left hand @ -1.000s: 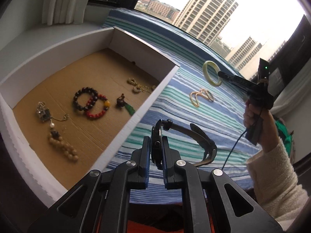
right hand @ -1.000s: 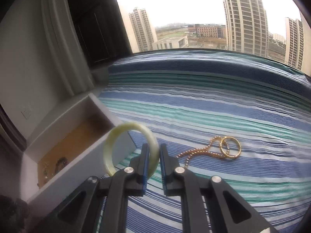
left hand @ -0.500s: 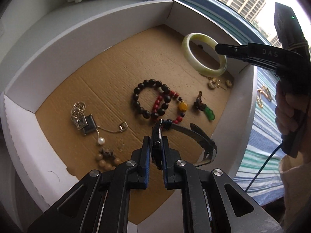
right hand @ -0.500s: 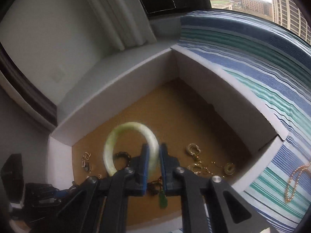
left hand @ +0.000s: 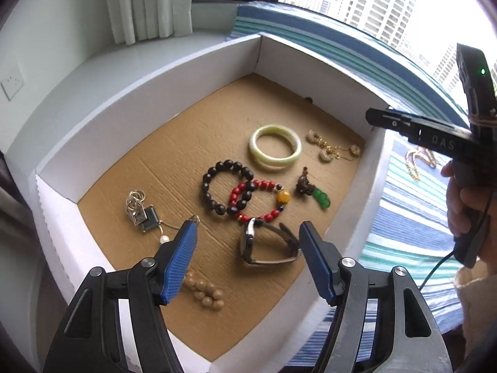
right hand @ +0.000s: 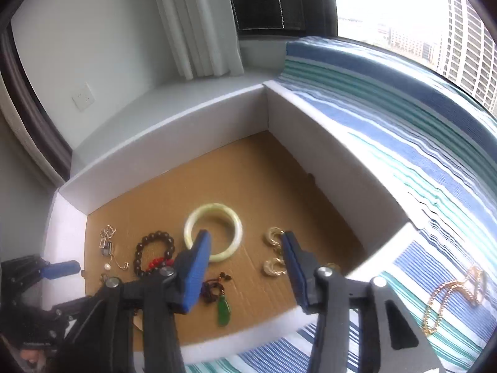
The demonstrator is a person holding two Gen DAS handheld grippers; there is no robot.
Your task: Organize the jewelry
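A white box [left hand: 155, 77] with a brown cardboard floor holds the jewelry. My left gripper [left hand: 248, 227] is open above a dark watch [left hand: 264, 245] that lies on the box floor. A pale green bangle [left hand: 275, 147] lies flat further in; it also shows in the right wrist view [right hand: 214, 231]. My right gripper [right hand: 245, 237] is open and empty just above the bangle. A gold chain necklace [right hand: 453, 295] lies on the striped cloth outside the box.
In the box lie a dark bead bracelet [left hand: 223, 186], a red bead bracelet [left hand: 261, 199], a green pendant [left hand: 321, 199], gold earrings [left hand: 332, 149], a silver charm necklace [left hand: 143, 214] and tan beads [left hand: 205, 292]. A blue-green striped cloth [right hand: 403, 155] covers the surface to the right.
Both grippers have opened. The watch left my left gripper and the bangle left my right gripper; both now lie on the box floor.
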